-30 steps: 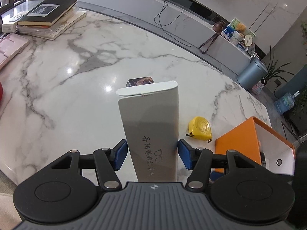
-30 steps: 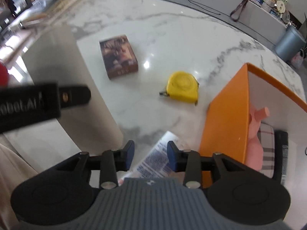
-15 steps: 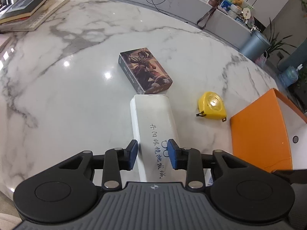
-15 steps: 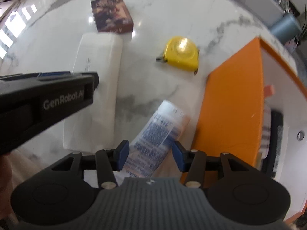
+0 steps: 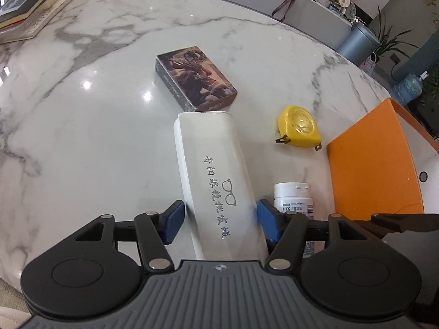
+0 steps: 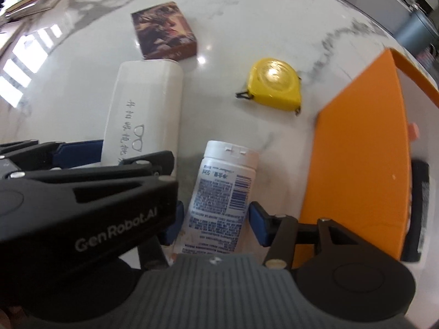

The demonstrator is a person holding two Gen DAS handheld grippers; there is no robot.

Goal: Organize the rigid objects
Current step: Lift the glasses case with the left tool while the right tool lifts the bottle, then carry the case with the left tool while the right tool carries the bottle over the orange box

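Note:
A white glasses case with grey lettering lies flat on the marble table. Its near end sits between the blue pads of my left gripper. The jaws are opening, and the pads stand just off the case's sides. To its right lies a white bottle with a printed label, cap pointing away. My right gripper straddles it, open, with a narrow gap at the right pad. The left gripper's body hides most of the other pad.
A dark picture box lies just beyond the case. A yellow tape measure sits to its right. An orange box stands at the right edge with a black item inside. Books are stacked far left.
My left gripper brought the raised case down flat onto the table, let go, narrowed above it, then spread around it. My right gripper sank, widened and let go of the bottle.

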